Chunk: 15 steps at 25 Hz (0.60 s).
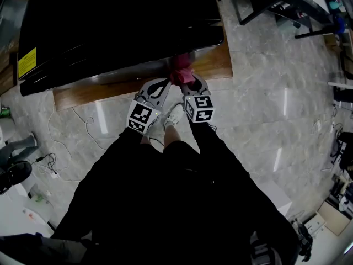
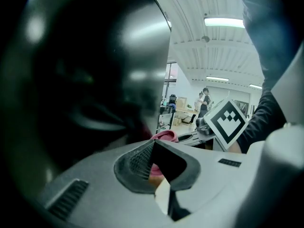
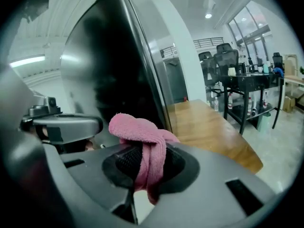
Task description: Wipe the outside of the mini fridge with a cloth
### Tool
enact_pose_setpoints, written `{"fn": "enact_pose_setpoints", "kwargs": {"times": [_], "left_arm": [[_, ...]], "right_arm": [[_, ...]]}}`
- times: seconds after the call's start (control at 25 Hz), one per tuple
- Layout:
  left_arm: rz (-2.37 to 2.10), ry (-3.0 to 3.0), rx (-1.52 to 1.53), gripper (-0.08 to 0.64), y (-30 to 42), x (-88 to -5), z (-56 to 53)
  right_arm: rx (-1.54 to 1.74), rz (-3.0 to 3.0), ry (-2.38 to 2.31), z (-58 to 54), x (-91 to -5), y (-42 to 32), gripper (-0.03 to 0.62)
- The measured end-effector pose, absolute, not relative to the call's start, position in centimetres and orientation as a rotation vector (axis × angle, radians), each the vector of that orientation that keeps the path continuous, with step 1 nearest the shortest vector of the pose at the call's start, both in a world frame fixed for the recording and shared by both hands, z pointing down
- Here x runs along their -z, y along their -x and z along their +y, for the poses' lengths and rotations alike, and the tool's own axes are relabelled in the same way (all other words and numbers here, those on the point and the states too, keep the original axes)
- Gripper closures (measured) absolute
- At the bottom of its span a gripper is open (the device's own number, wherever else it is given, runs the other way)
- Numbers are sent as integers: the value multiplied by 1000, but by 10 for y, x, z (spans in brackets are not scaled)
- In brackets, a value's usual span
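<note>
**Both grippers forward, side by side**

The person reaches both arms, in black sleeves, forward and down. The left gripper (image 1: 164, 83) and the right gripper (image 1: 189, 83) are just beside each other, with their marker cubes facing up. The left jaws meet at the tips with nothing between them. The right jaws are closed on a pink cloth (image 3: 142, 141).

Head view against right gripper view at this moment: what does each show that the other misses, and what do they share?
Head view only: the yellow label on the fridge's top, the person's legs, and loose cables on the floor.

Right gripper view only: the right gripper with its jaws clamped on the pink cloth, a loose end hanging below them, and a black desk with office chairs behind.

Both: the black fridge, the pink cloth held close by it, and the wooden board under the fridge.
</note>
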State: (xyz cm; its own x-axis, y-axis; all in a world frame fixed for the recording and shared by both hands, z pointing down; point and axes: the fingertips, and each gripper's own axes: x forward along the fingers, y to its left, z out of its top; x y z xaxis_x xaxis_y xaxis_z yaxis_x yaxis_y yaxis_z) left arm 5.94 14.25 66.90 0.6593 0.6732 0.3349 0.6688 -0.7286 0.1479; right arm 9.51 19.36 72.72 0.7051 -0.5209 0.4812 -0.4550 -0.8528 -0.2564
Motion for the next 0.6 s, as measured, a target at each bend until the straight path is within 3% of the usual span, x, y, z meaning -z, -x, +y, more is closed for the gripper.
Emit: {"fn": "enact_pose_setpoints", "kwargs": {"times": [0.28, 0.6], "left_arm": [[1260, -2755, -481, 558, -6, -529, 146], [1327, -2759, -170, 557, 1, -329, 151]], "right_arm": [[499, 1204, 2829, 197, -563, -44, 508], [34, 1397, 2873, 196, -348, -51, 508]]}}
